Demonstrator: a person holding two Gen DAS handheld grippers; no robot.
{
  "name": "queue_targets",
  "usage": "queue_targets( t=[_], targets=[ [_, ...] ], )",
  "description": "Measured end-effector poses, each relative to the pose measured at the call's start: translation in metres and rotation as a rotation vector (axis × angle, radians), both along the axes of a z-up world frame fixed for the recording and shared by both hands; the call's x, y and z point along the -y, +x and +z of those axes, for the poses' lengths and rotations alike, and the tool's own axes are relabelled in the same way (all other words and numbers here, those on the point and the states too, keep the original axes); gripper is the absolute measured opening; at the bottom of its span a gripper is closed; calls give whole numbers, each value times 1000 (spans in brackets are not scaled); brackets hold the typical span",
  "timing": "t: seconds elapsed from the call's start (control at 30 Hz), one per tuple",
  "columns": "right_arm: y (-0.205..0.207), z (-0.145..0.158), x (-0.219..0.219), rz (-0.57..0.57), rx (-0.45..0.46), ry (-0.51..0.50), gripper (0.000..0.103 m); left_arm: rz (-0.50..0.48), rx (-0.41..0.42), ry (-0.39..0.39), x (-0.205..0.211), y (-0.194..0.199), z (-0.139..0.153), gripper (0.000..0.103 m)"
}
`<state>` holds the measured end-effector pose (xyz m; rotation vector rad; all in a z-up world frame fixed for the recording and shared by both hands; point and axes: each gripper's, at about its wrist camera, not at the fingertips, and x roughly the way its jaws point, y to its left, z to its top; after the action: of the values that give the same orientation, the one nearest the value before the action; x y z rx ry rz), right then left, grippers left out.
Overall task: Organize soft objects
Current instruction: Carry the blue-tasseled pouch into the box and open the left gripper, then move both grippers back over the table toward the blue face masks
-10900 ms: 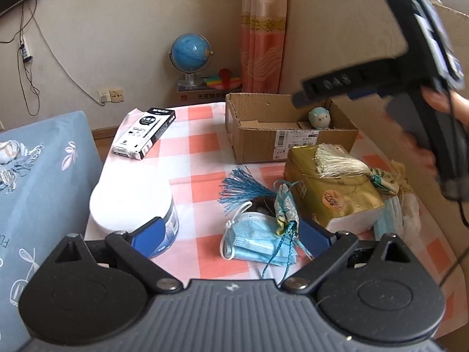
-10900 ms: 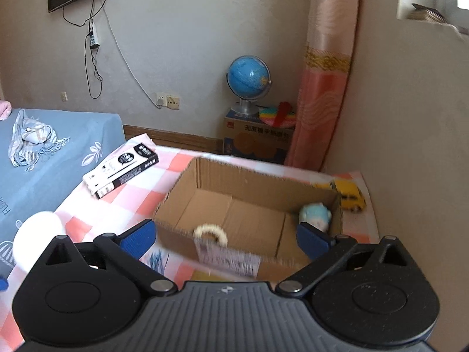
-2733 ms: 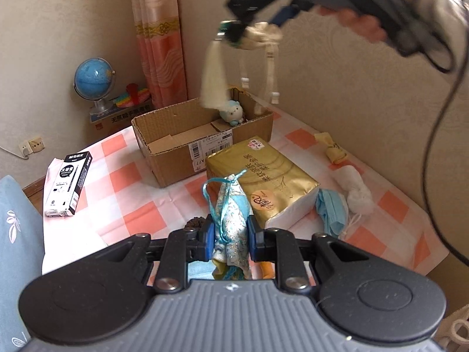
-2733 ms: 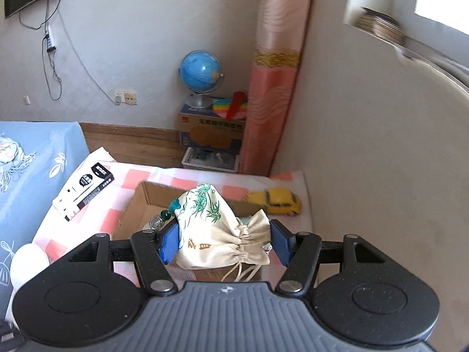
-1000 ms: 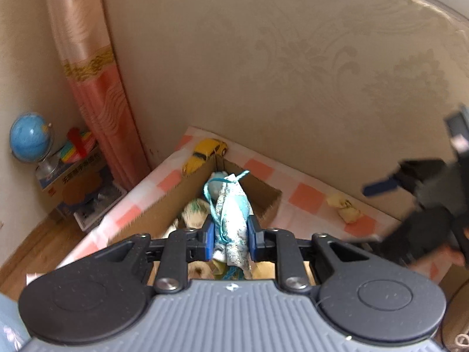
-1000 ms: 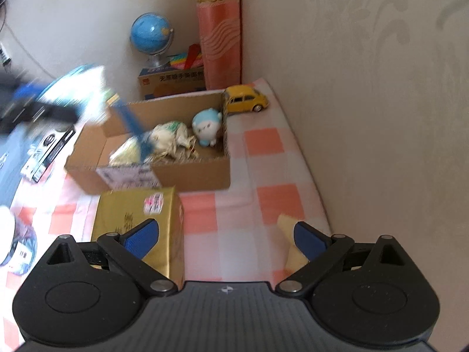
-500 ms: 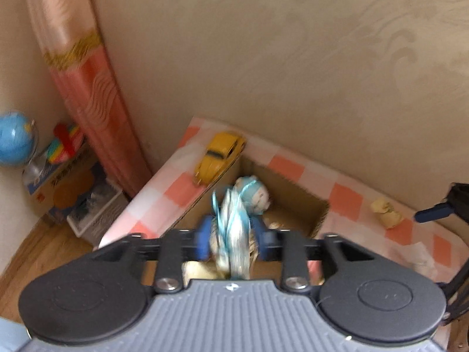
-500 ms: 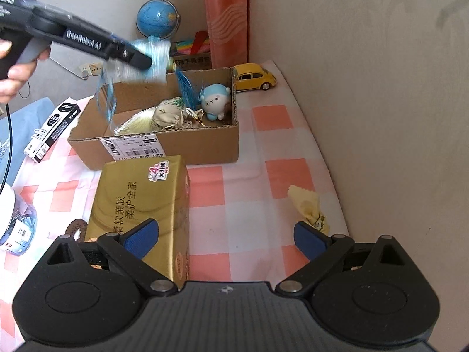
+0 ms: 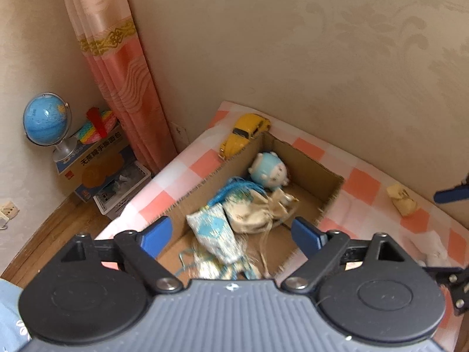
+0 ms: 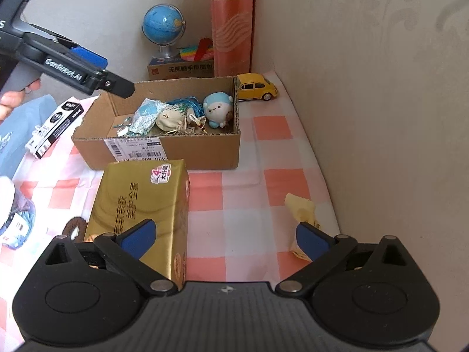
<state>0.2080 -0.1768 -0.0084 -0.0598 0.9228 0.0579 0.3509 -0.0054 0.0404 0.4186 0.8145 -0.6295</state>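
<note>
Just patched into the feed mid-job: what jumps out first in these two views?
The open cardboard box at mid-table, holding a blue patterned pouch, a cream drawstring pouch and a pale-blue plush toy. In front of it stands a shiny gold tissue pack; a yellow toy car sits behind the box near the wall. The left gripper hangs over the box, jaws open and empty.
</note>
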Motion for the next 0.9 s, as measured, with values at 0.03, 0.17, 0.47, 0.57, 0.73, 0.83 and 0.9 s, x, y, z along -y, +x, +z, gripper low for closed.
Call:
queue_targets(
  t=[0.03,0.17,0.47,0.57,0.73,0.83,0.9],
  targets=[
    [-3,1,-1,3,6,-6,103,-2,1,0,0,-8,2,89],
    [-18,6,-3,19,17,7,103,5,3,16,-1,-36,8,89],
    [-59,21,-3,47,55,27,103,59,28,19,-3,-115,28,89],
    [-72,22,-1,46,66,15,103,77,22,19,-3,-144,29,89],
    [-91,26,3,49,85,13,103,101,20,23,-3,-183,34,89],
    [-100,30,5,52,100,19,103,107,36,37,-4,-203,44,89],
    [-104,31,6,57,113,20,103,122,58,48,-5,-214,46,93]
  ],
)
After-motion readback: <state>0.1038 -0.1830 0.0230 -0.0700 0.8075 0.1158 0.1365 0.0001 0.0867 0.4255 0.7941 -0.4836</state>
